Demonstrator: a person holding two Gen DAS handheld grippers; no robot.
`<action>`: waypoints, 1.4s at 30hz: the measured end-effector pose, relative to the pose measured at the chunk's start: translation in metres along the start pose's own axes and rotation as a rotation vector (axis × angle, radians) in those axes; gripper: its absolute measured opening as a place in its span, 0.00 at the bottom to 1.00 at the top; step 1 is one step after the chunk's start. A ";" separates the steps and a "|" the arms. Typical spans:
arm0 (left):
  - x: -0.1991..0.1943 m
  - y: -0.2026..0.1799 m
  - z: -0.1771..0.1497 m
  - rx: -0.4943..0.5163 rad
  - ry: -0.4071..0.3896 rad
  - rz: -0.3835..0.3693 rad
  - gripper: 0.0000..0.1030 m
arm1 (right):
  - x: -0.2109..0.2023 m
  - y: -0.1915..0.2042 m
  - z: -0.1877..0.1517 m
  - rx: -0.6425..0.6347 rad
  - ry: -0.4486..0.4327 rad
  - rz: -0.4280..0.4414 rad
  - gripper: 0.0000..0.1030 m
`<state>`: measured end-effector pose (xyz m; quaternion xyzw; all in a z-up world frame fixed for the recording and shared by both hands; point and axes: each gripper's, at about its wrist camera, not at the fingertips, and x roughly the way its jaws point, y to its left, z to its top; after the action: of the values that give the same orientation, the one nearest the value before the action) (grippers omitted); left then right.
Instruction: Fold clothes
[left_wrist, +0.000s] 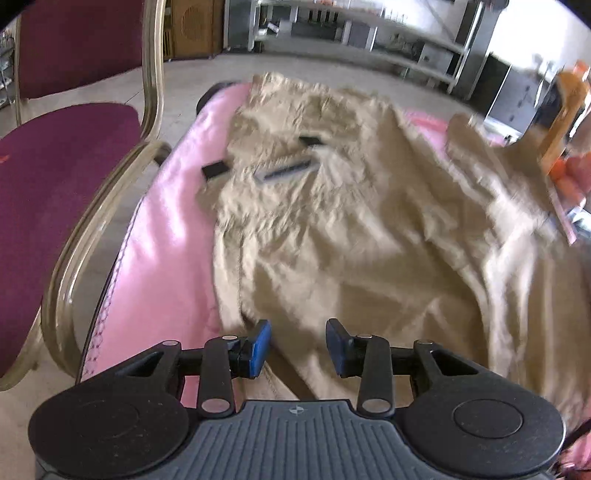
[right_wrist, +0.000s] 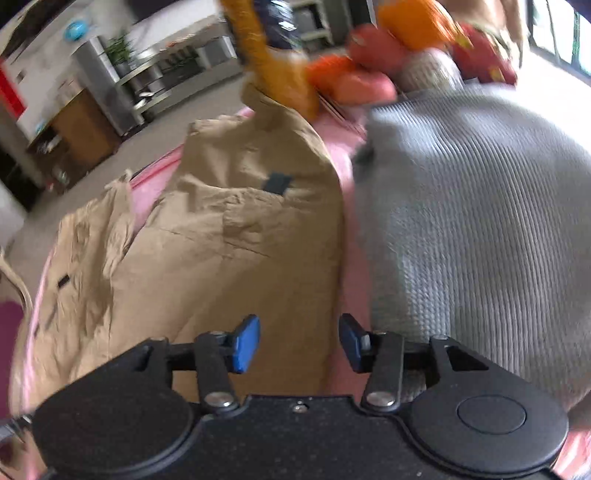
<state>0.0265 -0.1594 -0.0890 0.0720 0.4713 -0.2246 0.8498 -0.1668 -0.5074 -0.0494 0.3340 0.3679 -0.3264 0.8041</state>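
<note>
Tan garment (left_wrist: 332, 221) blurred, cut off lower right; left gripper (left_wrist: 297, 349), right gripper (right_wrist: 299, 343) spread, empty.

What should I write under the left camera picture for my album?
Open left gripper hovering over crumpled tan trousers on a pink cloth, beside a maroon chair.

Tan trousers (left_wrist: 332, 229) on pink cloth (left_wrist: 166, 236); grey, seemingly ribbed knit (right_wrist: 472, 206).
</note>
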 end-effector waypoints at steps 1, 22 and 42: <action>0.003 0.001 -0.001 -0.004 0.012 0.008 0.36 | 0.003 0.002 -0.001 -0.008 0.000 -0.023 0.45; 0.010 0.000 -0.005 0.018 0.022 0.048 0.38 | 0.007 0.019 -0.024 0.105 -0.071 -0.034 0.50; 0.011 -0.002 -0.004 0.025 0.028 0.055 0.39 | 0.030 -0.004 -0.029 0.250 -0.080 -0.067 0.16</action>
<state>0.0274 -0.1629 -0.1002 0.0986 0.4784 -0.2060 0.8479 -0.1653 -0.4955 -0.0902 0.4061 0.3028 -0.4094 0.7588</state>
